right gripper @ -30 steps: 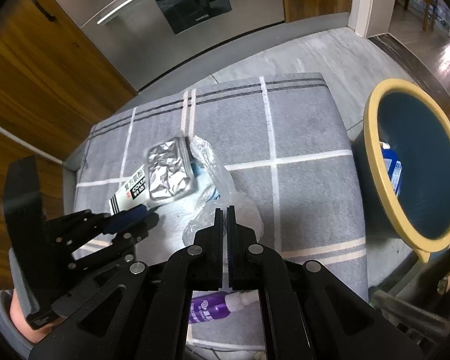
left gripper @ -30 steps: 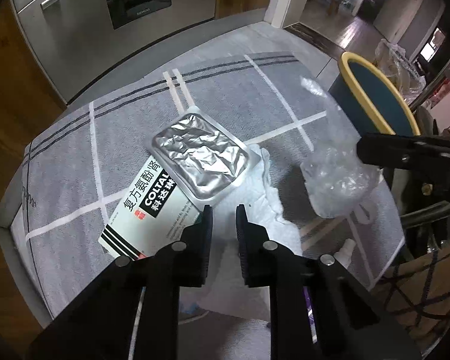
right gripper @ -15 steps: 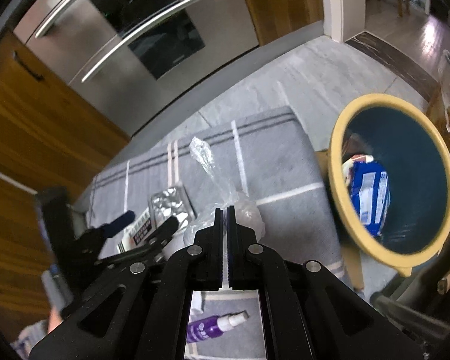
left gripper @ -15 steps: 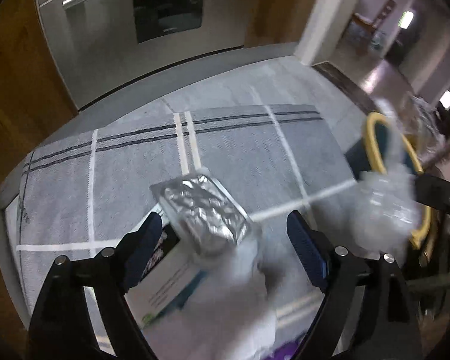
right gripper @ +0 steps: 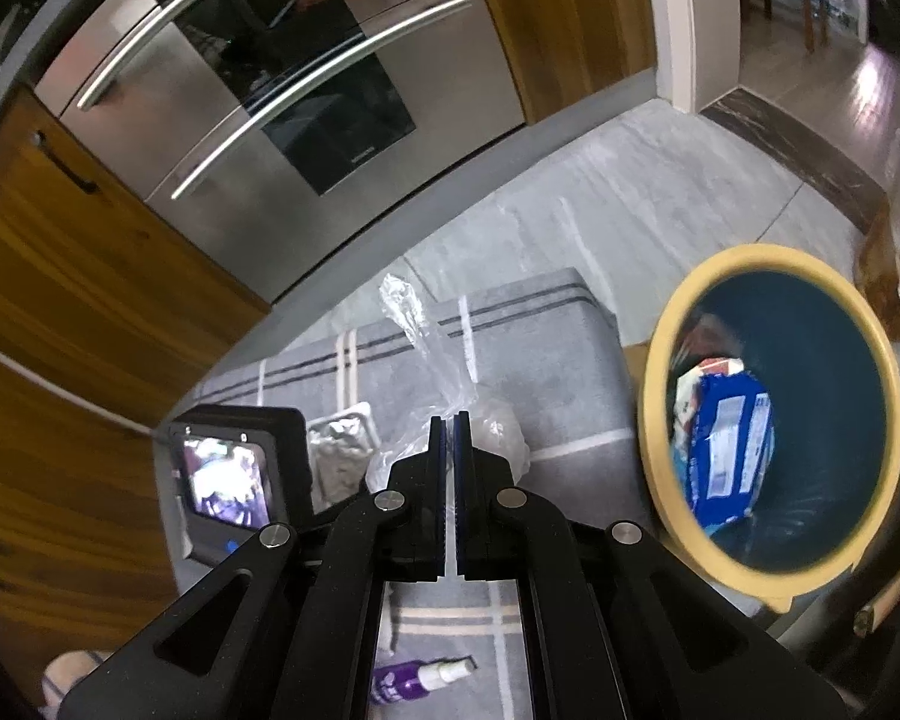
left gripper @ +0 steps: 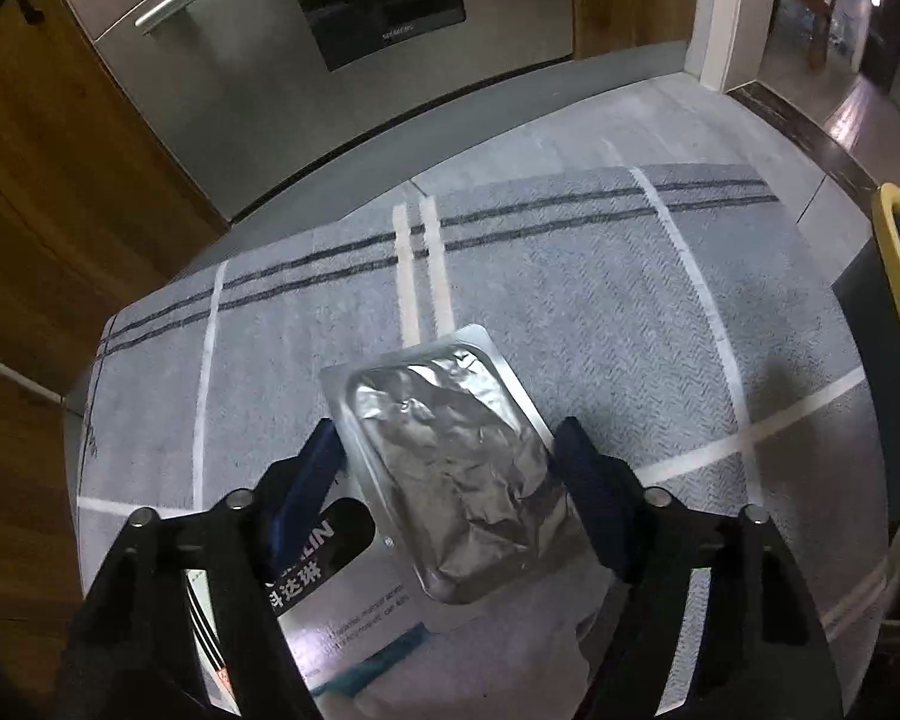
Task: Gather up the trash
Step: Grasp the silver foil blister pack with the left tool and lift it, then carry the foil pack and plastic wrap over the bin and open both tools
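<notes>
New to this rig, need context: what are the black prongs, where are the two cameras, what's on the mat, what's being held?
No robot: a person holds one two-finger gripper in each hand, with a fisheye camera looking along each one's fingers. Left view: the left gripper is open around a foil pack, which lies on a white box on the gray mat. Right view: the right gripper is shut on a clear plastic bag, near the yellow-rimmed bin. A purple spray bottle lies below.

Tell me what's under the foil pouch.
The foil pouch lies partly on a white medicine box and crumpled white tissue, on the grey rug. Anything beneath its middle is covered.
</notes>
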Demonstrator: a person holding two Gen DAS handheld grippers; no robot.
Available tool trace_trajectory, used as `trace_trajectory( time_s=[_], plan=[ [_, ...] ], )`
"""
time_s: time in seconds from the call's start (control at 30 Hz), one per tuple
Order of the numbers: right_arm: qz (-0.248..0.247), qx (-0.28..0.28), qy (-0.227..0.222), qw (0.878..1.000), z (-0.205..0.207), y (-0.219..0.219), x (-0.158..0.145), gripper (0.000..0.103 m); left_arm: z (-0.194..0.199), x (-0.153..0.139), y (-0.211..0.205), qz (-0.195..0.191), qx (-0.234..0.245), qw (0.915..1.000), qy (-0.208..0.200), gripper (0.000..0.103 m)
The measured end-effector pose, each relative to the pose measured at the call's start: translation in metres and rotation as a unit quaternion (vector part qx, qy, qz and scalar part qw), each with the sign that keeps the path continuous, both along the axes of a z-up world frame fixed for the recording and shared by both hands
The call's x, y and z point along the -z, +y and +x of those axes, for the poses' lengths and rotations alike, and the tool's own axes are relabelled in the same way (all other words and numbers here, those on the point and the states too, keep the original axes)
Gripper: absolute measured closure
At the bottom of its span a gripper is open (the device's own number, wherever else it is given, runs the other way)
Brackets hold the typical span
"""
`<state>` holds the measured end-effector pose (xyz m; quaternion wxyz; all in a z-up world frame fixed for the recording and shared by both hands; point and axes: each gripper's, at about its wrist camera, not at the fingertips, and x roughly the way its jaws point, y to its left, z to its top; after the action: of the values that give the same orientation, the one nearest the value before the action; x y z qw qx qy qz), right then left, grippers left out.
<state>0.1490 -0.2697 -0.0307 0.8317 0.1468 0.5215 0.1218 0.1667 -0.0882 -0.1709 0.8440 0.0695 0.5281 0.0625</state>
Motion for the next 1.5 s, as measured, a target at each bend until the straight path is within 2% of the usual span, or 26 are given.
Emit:
trace_trajectory(
  time_s=[0.07,0.13,0.27,0.4,0.5,0.57,0.83,0.93,1.13,1.27,1.37,1.5],
  plan=[
    [0.01,0.001,0.001,1.0,0.001,-0.004,-0.001,0.1,-0.002,-0.008,0.005,0.002,0.009,0.9999,-0.014,0.057],
    [0.019,0.003,0.001,1.0,0.0,-0.008,-0.003,0.1,0.0,-0.014,0.01,-0.012,0.021,0.9995,-0.019,0.065],
    [0.022,0.008,0.001,1.0,0.0,-0.011,-0.004,0.1,0.0,-0.016,0.02,-0.032,0.037,0.9987,-0.011,0.067],
    [0.024,0.007,-0.004,1.0,-0.003,-0.007,-0.008,0.1,0.002,-0.014,0.022,-0.08,0.054,0.9954,-0.001,0.069],
    [0.021,0.002,-0.009,1.0,-0.005,-0.005,-0.01,0.1,0.002,-0.021,0.017,-0.095,0.08,0.9921,-0.015,0.076],
    [0.019,0.004,-0.009,1.0,-0.005,-0.006,-0.009,0.1,0.001,-0.027,0.016,-0.114,0.089,0.9892,-0.026,0.087],
    [0.029,0.007,-0.009,1.0,-0.003,-0.01,-0.011,0.1,-0.014,-0.038,-0.016,-0.12,0.137,0.9825,-0.038,0.089],
    [0.031,0.008,-0.013,0.999,-0.004,-0.01,-0.014,0.1,-0.018,-0.041,-0.026,-0.129,0.159,0.9781,-0.039,0.094],
    [0.034,0.011,-0.025,0.999,-0.005,-0.015,-0.022,0.1,-0.023,-0.044,-0.041,-0.103,0.187,0.9757,-0.049,0.094],
    [0.02,0.031,-0.049,0.998,-0.006,-0.028,-0.033,0.1,-0.021,-0.064,-0.043,-0.109,0.188,0.9735,-0.07,0.094],
    [0.0,0.061,-0.081,0.995,-0.006,-0.054,-0.048,0.1,-0.02,-0.095,-0.05,-0.124,0.198,0.9664,-0.106,0.094],
    [0.009,0.108,-0.086,0.99,-0.001,-0.104,-0.057,0.1,-0.018,-0.131,-0.076,-0.148,0.233,0.9519,-0.134,0.094]
  ],
)
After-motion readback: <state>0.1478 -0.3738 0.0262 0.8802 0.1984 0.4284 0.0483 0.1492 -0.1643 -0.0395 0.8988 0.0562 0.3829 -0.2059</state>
